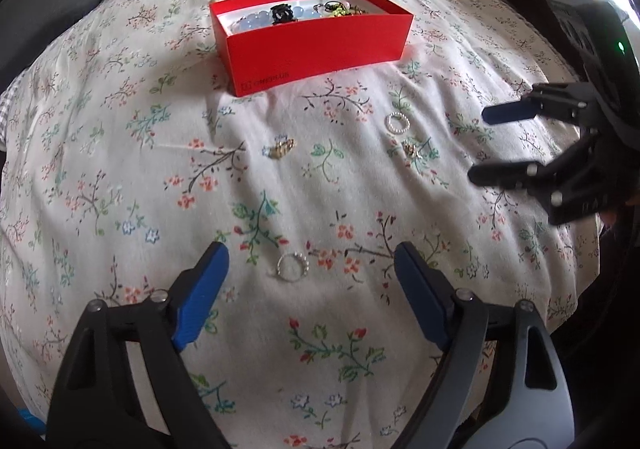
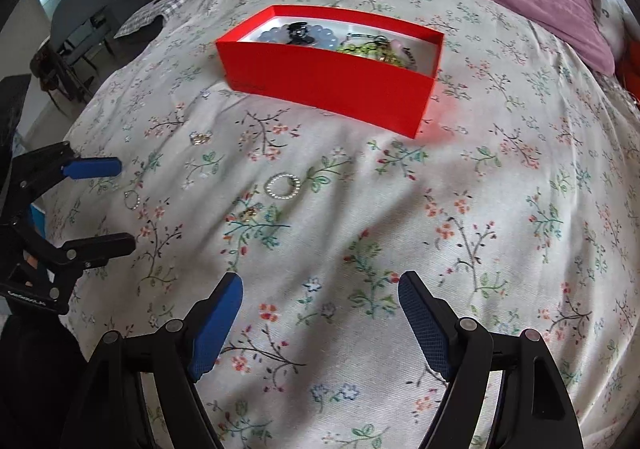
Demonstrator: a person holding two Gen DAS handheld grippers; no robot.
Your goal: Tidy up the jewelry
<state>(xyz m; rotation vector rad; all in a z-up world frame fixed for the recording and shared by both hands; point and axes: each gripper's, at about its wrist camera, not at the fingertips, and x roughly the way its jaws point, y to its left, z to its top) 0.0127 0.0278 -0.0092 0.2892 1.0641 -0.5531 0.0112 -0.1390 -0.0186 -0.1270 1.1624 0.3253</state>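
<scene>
- Left black two-finger gripper with blue pads (image 1: 308,273): tilted steeply downward, jaws spread wide, nothing pinched between the pads.
- Right black two-finger gripper with blue pads (image 2: 320,301): likewise angled steeply down, jaws wide apart and empty, hovering well apart from the left one.

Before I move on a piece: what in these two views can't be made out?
- Red box contents: in both wrist views the near wall hides the bottom; only bead tops show.
- Gold piece, right wrist view: too small to identify.
- Gold charm, left wrist view: type unclear.
- Right gripper, left wrist view: body cut off by the edge.
</scene>
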